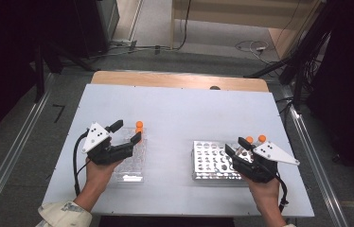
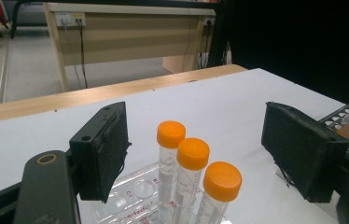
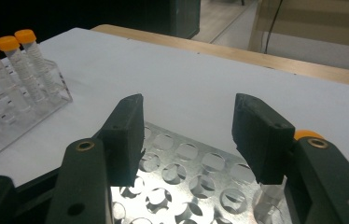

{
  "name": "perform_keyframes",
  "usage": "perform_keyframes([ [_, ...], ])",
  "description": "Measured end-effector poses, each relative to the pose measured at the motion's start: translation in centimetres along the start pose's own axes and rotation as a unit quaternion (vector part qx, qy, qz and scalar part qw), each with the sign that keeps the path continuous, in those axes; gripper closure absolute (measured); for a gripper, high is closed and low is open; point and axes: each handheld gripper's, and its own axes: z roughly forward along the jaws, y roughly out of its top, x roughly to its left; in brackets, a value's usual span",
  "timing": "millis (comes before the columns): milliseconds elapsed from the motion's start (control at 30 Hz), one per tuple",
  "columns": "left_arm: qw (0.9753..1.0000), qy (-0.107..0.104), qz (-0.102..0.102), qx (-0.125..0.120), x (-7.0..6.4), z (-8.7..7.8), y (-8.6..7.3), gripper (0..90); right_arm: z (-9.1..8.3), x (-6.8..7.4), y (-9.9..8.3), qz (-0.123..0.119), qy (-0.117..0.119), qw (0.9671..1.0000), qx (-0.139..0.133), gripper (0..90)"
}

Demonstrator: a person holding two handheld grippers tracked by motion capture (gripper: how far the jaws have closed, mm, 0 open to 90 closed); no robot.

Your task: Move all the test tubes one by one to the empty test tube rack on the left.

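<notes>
Orange-capped clear plastic tubes (image 2: 189, 179), three in a row, upright in clear acrylic rack (image 1: 130, 163) on left part of white table top (image 1: 180, 113). In left gripper view: tubes directly between the two black jaws, nearer to the left jaw, no contact with either pad. Caps all on, printed scale visible on tube walls. In high view only one or two orange caps (image 1: 139, 125) visible at far end of that rack, rest hidden behind gripper.

Left gripper (image 1: 127, 132): held in person's left hand (image 1: 100, 171), above the acrylic rack, jaws wide open, nothing gripped. Grey three-cornered plate on top, black cable down toward the sleeve.

Perforated shiny metal rack (image 1: 210, 161) w/ round holes: on right part of table, well apart from acrylic rack. Two more orange-capped tubes (image 1: 255, 139) at its far right corner, just beside right gripper. In right gripper view one orange cap (image 3: 306, 134) just behind the right jaw, tube body below it seen through the gap; touching or not, cannot tell.

Right gripper (image 1: 237, 147): held in person's right hand (image 1: 265, 191), over right end of metal rack, jaws wide open, empty betw. the pads; many empty holes below.

Beyond table: wooden edge strip at far side, grey floor, cables, beige desk further back.
</notes>
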Motion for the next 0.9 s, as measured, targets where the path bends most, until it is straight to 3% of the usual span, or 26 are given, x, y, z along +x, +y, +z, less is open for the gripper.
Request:
perform_keyframes([
  [167,1.0000,0.001,-0.001,0.000,0.0,0.0,0.0,20.9,-0.5,-0.4,-0.7,0.001,-0.009,1.0000,-0.001,38.1],
  [333,1.0000,0.000,0.000,0.000,0.0,0.0,0.0,20.9,-1.1,-0.6,-1.6,-0.013,-0.032,0.9992,-0.020,33.0],
  [433,1.0000,0.000,-0.001,-0.001,0.0,0.0,0.0,21.0,-1.3,-1.1,-2.3,-0.001,-0.044,0.9986,-0.028,34.0],
  [567,1.0000,0.000,-0.001,-0.001,-0.1,0.0,0.0,21.0,-0.9,-2.0,-3.1,0.026,-0.051,0.9982,-0.018,35.9],
  [733,1.0000,-0.001,-0.001,-0.001,-0.1,0.0,0.0,21.0,-0.3,-2.6,-3.6,0.028,-0.076,0.9967,-0.008,39.2],
  [900,1.0000,-0.001,-0.001,-0.001,-0.1,0.0,0.0,21.0,0.5,-3.4,-3.9,0.039,-0.083,0.9957,0.000,42.9],
])
